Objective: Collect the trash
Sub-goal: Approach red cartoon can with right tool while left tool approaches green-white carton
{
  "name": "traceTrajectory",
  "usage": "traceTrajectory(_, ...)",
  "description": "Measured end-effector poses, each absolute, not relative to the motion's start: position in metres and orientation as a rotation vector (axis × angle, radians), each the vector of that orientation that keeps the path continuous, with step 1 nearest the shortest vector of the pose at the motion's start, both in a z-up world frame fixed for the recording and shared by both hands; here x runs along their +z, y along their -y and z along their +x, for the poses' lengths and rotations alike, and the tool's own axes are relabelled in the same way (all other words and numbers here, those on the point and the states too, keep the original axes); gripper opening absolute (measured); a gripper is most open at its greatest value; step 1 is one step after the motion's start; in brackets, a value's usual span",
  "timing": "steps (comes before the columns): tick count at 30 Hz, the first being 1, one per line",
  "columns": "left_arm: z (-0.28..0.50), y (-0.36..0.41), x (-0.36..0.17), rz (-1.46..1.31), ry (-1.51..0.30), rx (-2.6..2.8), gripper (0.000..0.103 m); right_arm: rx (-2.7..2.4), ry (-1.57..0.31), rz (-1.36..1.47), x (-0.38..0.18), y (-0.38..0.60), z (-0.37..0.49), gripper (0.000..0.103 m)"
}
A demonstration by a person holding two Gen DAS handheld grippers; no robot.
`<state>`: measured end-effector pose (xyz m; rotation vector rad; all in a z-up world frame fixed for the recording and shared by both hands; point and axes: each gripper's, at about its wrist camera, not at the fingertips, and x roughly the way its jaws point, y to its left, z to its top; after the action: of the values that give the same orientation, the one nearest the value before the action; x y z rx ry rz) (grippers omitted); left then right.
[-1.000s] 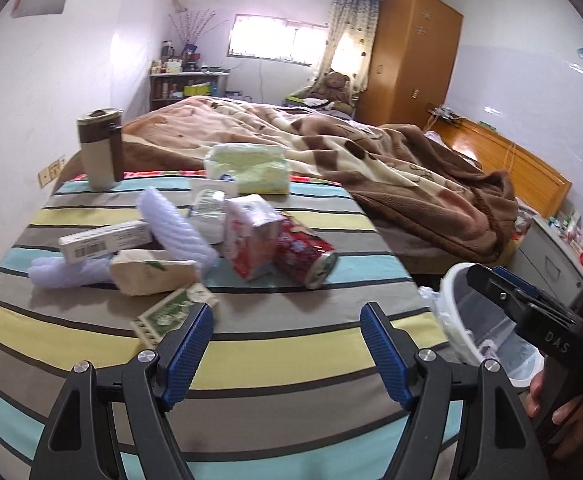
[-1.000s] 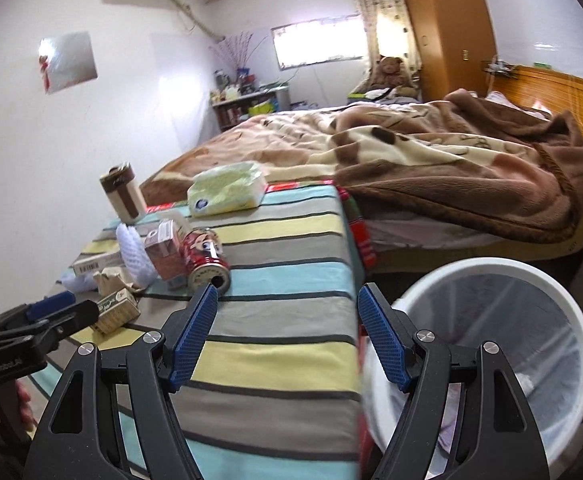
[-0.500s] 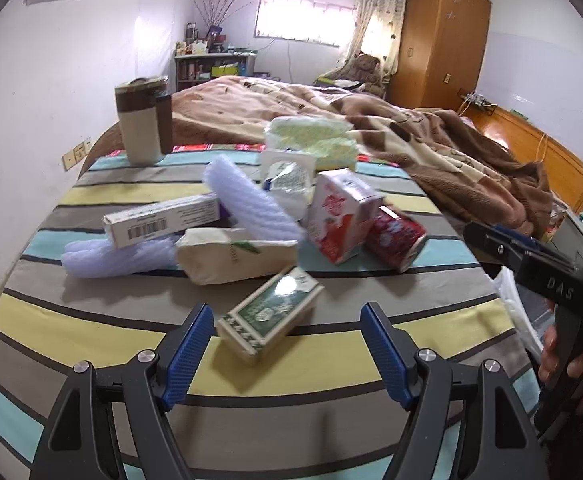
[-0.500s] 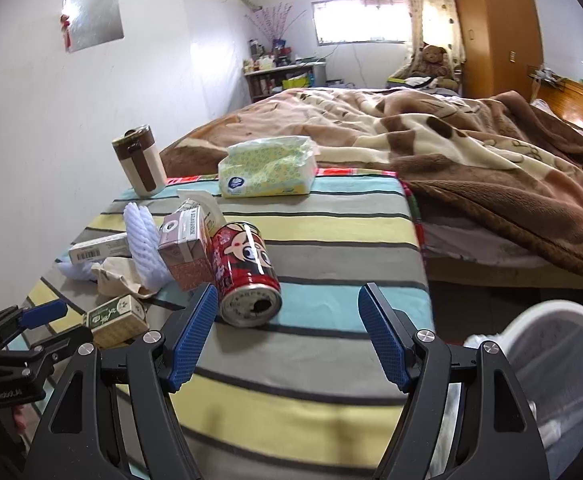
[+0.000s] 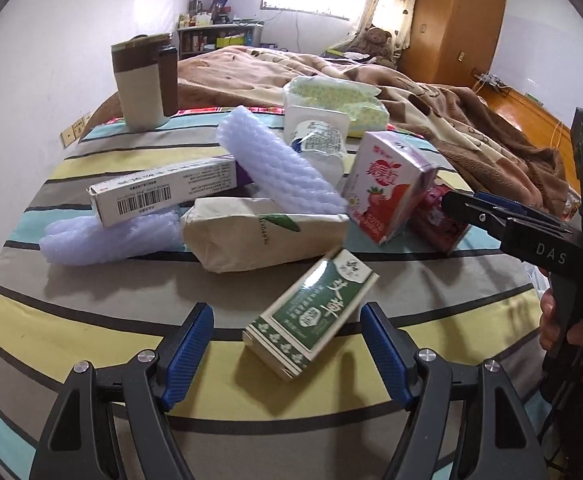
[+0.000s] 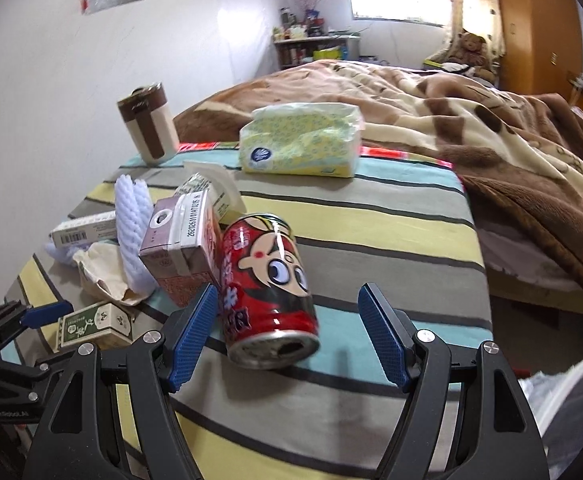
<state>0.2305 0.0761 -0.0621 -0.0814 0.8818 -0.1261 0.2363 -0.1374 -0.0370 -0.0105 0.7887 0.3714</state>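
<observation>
Your left gripper (image 5: 285,350) was spread wide around the green carton (image 5: 311,316), lying diagonally on the striped desk (image 5: 91,320), untouched. Your right gripper (image 6: 287,332) gaped, unclenched, around the red can (image 6: 269,292), lying on its side with its mouth toward you.

The left tongs (image 5: 285,354) are black plastic: two angled arms with triangular cut-outs, a silver screw head at each joint, and ribbed blue pads on the inner faces of the fingers (image 5: 187,352). The right tongs (image 6: 287,334) are built the same way. Seen side-on from the left camera, the right tongs carry white "DAS" lettering and a small green light on the block above. A hand (image 5: 571,336) wraps the grip; the sleeve looks dark, though blurred.
</observation>
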Motion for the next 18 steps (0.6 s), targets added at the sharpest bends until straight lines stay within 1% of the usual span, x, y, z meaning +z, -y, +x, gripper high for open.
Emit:
traceTrajectory(10,0.242,-0.077,-0.070,-0.093,-0.907,-0.127,0.075,0.391,-0.855,-0.040,-0.046,0.127,0.255,0.074)
traceTrajectory(12,0.244,-0.078,-0.070,-0.096,-0.907,-0.125,0.075,0.395,-0.859,-0.040,-0.046,0.127,0.257,0.067)
traceTrajectory(13,0.245,-0.077,-0.071,-0.098,-0.913,-0.124,0.075,0.398,-0.861,-0.039,-0.046,0.126,0.257,0.062)
traceTrajectory(17,0.246,-0.078,-0.071,-0.105,-0.914,-0.123,0.073,0.403,-0.883,-0.040,-0.050,0.123,0.258,0.054)
traceTrajectory(18,0.246,-0.077,-0.071,-0.105,-0.915,-0.125,0.072,0.402,-0.886,-0.035,-0.050,0.123,0.258,0.054)
